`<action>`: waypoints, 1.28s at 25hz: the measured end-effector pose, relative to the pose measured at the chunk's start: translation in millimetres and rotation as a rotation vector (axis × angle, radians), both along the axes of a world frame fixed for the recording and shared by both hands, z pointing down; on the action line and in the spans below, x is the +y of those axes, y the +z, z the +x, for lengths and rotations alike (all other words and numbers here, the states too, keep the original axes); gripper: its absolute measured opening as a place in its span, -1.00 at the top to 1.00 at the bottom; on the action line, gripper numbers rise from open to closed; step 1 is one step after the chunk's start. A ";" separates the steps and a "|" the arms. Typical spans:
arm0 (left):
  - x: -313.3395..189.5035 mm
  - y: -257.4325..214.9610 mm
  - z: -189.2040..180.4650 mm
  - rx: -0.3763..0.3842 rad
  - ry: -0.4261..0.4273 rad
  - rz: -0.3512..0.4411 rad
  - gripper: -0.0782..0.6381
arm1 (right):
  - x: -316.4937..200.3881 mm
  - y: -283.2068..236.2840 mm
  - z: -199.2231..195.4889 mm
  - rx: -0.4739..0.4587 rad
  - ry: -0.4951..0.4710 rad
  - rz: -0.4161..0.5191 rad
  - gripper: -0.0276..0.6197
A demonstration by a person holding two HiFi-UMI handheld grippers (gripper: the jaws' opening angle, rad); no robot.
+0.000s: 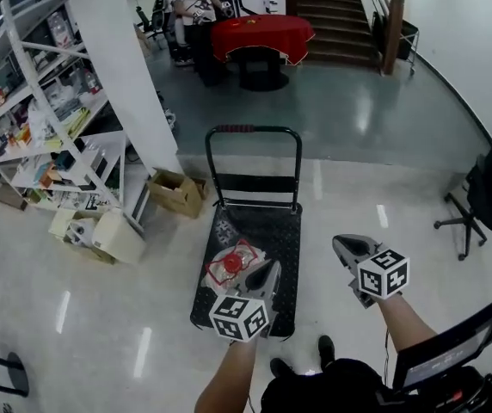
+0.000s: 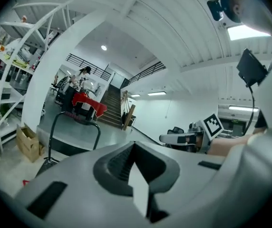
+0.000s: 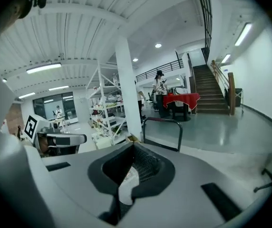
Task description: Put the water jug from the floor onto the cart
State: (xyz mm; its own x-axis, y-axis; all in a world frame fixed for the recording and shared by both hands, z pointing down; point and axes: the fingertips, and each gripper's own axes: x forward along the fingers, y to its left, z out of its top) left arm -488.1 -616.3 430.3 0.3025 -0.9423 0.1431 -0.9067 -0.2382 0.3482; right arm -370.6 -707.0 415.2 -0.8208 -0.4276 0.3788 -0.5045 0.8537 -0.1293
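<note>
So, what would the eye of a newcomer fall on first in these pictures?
First comes the red-draped table at the top of the head view, the brightest colour in the grey hall. Next is the black cart in the middle, with the red-capped water jug on its deck. In the foreground are the left hand-held gripper and the right hand-held gripper, both shut and empty.

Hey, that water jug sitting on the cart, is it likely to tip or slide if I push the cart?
The water jug looks wide and squat with its red cap facing up, so tipping seems unlikely. The cart has a flat deck with no visible side rails, so it could slide.
</note>
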 end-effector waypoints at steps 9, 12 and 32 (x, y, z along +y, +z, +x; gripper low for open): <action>23.6 -32.1 132.6 -0.075 0.144 0.004 0.80 | 26.8 -19.4 146.4 -0.086 0.128 0.006 0.91; 31.4 -35.3 188.0 -0.106 0.141 -0.003 0.80 | 29.4 -17.5 213.5 -0.107 0.172 0.025 0.91; 205.7 -59.0 436.2 -0.255 0.155 0.053 0.80 | 210.0 -33.8 451.1 -0.116 0.081 0.148 0.91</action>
